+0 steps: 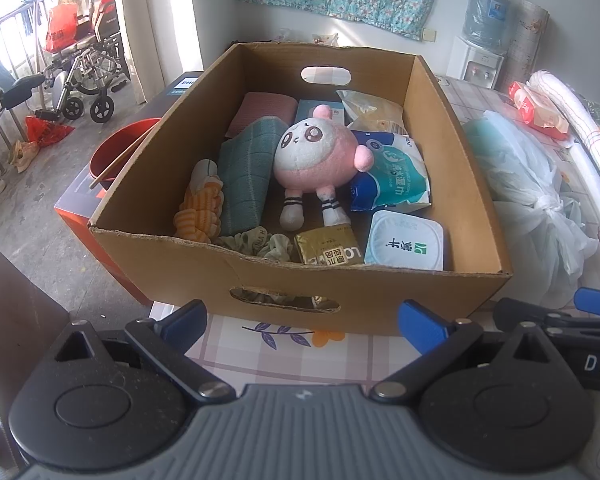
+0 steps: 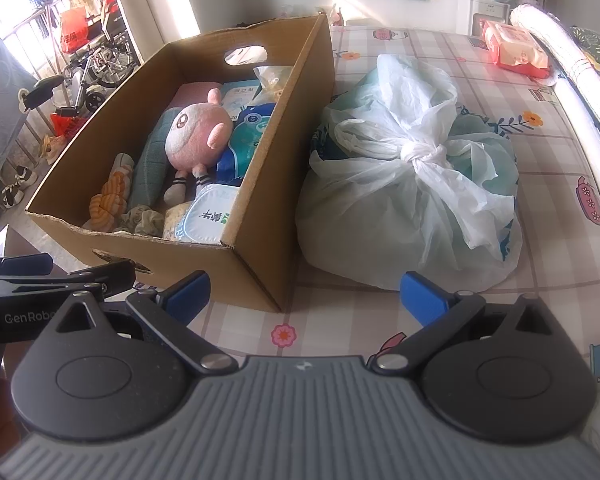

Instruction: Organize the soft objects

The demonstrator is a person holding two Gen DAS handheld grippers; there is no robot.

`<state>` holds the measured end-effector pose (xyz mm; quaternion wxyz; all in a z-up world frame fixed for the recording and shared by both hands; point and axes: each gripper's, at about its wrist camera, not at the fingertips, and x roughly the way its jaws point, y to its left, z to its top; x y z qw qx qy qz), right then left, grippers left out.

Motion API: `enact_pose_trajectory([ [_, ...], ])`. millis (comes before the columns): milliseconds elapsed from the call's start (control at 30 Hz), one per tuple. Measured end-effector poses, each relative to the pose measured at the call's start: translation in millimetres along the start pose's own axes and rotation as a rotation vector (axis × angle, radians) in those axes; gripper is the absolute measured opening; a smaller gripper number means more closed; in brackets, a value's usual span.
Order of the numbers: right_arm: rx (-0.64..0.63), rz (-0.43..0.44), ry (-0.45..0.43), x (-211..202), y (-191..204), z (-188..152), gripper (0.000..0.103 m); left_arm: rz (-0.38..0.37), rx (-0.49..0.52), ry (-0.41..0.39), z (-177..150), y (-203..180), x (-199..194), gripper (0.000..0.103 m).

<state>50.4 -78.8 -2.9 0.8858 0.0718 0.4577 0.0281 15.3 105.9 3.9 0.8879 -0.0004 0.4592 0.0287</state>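
My left gripper (image 1: 302,322) and right gripper (image 2: 305,295): black arms, blue pads, silver screws, ribbed grey bodies, white GenRobot lettering.

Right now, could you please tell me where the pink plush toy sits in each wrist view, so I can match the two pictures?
Left wrist view: the pink plush toy lies face up in the middle of the cardboard box, near picture centre.
Right wrist view: the toy is left of centre, upper half, inside the same box.
Shared landmark: the knotted white plastic bag beside the box.
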Motion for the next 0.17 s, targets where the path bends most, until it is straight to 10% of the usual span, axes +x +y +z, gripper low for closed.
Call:
enact_pose_trajectory([
  [167, -0.001, 0.001, 0.0, 0.3, -0.1, 0.3, 0.102, -0.001, -0.001, 0.001, -0.3, 0.5, -0.1, 0.102],
])
